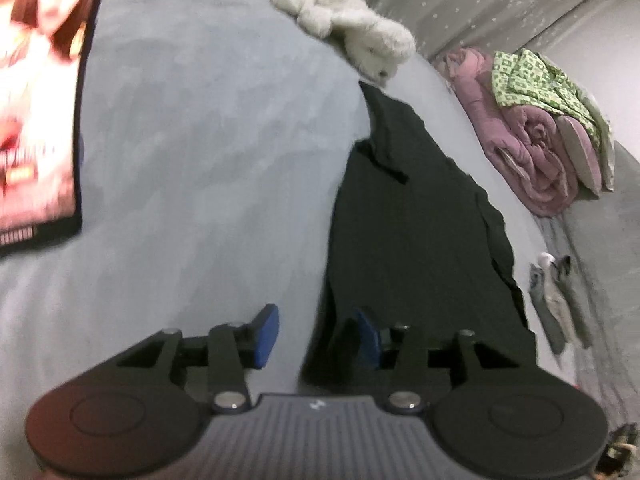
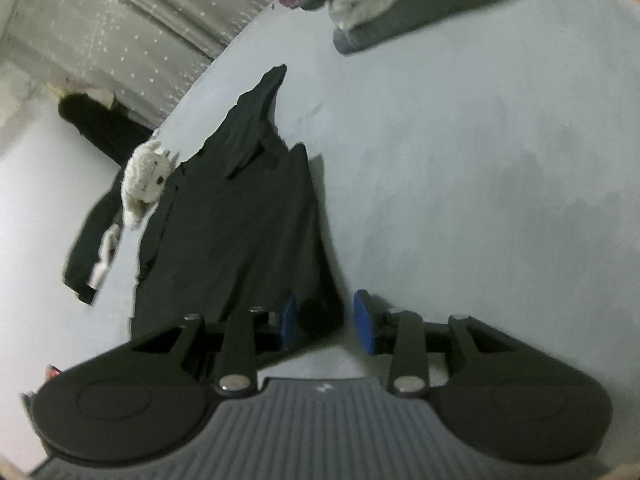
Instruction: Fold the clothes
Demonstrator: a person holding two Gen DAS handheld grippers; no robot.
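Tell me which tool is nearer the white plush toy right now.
Hard to call. The left tool is open at the dark garment's near end, with the white plush toy at the far end. The right tool is open, similarly placed.

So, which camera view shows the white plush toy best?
The left wrist view shows the white plush toy best: its whole body lies in sight on the grey bed, beyond the dark garment. In the right wrist view the toy is smaller and blurred, lying at the garment's left edge.
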